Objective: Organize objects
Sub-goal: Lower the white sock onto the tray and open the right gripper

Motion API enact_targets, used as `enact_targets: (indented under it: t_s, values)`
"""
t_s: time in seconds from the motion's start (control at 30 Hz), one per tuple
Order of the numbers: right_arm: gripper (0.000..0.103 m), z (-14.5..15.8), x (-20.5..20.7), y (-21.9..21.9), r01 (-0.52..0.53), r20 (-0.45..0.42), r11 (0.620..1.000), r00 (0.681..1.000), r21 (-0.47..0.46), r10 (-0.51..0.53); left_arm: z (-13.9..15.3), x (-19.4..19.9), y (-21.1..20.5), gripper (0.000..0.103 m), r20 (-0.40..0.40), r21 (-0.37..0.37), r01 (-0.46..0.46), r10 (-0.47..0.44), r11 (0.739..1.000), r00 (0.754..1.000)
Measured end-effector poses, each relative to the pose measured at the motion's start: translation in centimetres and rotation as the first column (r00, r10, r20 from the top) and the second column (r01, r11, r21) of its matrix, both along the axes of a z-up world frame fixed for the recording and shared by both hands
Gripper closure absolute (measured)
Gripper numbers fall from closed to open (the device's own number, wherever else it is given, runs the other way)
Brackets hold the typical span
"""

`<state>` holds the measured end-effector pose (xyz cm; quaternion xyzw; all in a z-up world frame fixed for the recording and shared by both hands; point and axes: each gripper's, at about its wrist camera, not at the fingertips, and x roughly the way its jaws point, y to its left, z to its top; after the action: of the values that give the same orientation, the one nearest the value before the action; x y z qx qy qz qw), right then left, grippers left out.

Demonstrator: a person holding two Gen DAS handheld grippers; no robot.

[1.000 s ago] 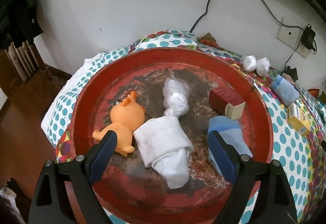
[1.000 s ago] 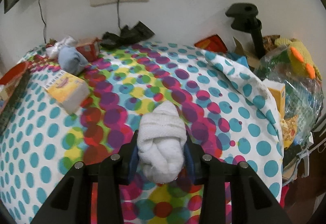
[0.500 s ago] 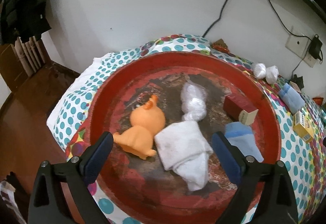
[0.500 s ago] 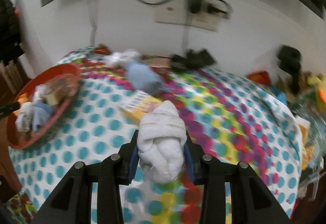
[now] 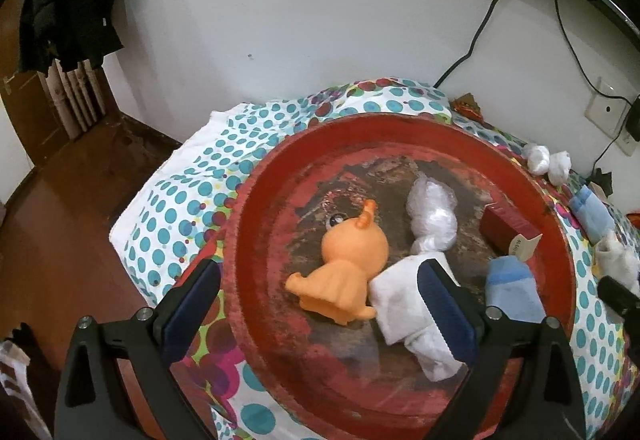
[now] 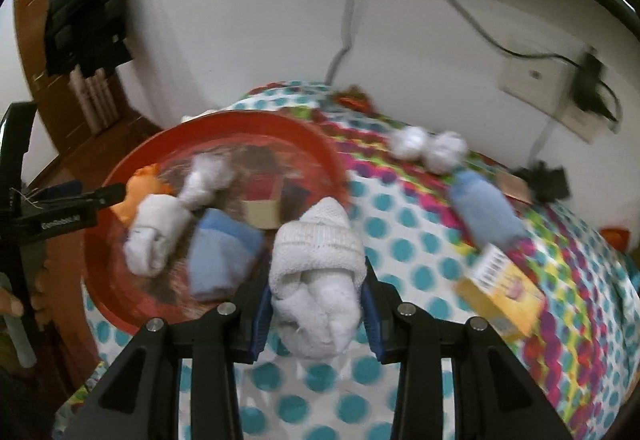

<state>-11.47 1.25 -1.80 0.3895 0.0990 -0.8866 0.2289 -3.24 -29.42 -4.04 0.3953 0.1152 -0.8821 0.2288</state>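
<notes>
Sitting clamped in the right hand-held gripper [image 6: 316,314], a rolled white sock [image 6: 318,280].

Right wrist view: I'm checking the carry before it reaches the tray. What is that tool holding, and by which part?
The right tool holds a rolled white sock, clamped by its sides at the lower half.

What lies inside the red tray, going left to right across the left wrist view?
Orange toy → white sock → blue sock. The plastic wad and red box sit farther back and overlap these in order, so they are left out.
</notes>
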Motion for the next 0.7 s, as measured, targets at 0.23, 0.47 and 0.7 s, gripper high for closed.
enact_targets:
  t_s: [0.23, 0.47, 0.7]
  values:
    - [0.064, -1.0, 3.1, -5.6, -0.084, 0.021, 0.996, 0.996, -0.015, 0.084, 0.0, 0.3, -0.8, 0.004, 0.004, -0.019, -0.016, 0.016, 1.000, 1.000]
    - [0.064, -1.1, 2.5, -9.5, -0.137, 0.029, 0.990, 0.990, -0.013, 0.137, -0.5, 0.6, -2.0, 0.002, 0.007, 0.002, -0.036, 0.036, 0.999, 0.999]
    - [0.064, -1.7, 1.4, -10.1, -0.135, 0.053, 0.991, 0.990, 0.005, 0.134, -1.0, 0.5, -2.3, 0.002, 0.013, 0.020, -0.039, 0.038, 0.999, 0.999]
